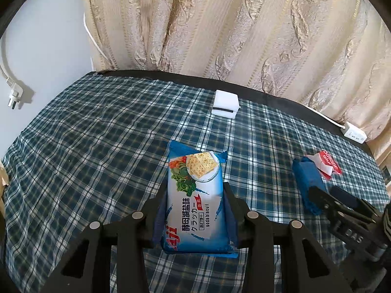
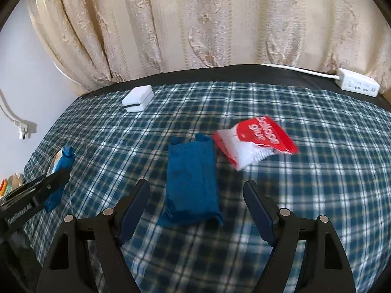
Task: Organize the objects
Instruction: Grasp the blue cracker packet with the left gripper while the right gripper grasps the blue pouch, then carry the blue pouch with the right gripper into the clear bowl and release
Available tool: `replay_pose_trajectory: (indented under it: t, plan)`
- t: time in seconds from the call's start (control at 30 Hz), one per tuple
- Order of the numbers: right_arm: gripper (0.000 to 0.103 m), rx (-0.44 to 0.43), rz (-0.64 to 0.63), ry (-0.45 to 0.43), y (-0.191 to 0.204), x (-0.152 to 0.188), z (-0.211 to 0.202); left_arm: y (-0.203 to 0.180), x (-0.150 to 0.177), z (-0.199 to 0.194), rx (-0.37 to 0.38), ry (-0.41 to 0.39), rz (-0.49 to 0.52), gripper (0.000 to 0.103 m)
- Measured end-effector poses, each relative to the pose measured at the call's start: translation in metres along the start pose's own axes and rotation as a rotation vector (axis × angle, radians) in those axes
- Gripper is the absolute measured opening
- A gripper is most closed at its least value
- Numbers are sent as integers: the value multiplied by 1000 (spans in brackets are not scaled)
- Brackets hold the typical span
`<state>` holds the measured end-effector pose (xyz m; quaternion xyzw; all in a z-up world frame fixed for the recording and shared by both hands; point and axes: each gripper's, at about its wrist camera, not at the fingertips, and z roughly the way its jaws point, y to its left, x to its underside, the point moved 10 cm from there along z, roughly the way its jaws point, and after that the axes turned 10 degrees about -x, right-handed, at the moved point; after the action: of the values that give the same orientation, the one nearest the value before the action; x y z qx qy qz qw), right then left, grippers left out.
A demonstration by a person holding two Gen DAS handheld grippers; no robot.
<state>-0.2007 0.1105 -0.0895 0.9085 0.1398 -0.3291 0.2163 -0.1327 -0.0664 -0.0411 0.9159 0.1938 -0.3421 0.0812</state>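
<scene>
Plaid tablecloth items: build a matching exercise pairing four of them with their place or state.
Things:
1. soda biscuit pack
2. blue packet
3. red and white glue packet
4. white box

Places or states:
A. at the far edge, near the curtain
B. clamped in the left gripper
C. touching the blue packet's far corner
D. lying ahead of the open right gripper

Pairs: 1-B, 2-D, 3-C, 4-A

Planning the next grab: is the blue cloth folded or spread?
Folded: the blue cloth lies as a compact oblong with layered edges, flat on the checked tablecloth.
</scene>
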Motion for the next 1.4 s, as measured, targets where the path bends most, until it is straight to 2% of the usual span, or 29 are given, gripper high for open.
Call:
replay_pose_trajectory:
  t: [0.3,0.4,0.57,0.63,0.93,1.4]
  plan:
    - [77,13,-6,30,-2,-3,18,-3,2,0,2,6,12,44]
    - [70,40,-32,38,-2,-5,21,-5,3,0,5,8,17,44]
    - [49,64,-75,50,1,-4,22,-7,4,0,9,16,19,44]
    - [44,70,-90,53,2,-3,21,-7,4,-1,11,14,21,44]
    - [42,49,-91,48,6,9,7,-11,6,-4,22,16,33,44]
    - [42,16,-37,-46,7,28,-60,-25,10,-12,58,9,68,44]
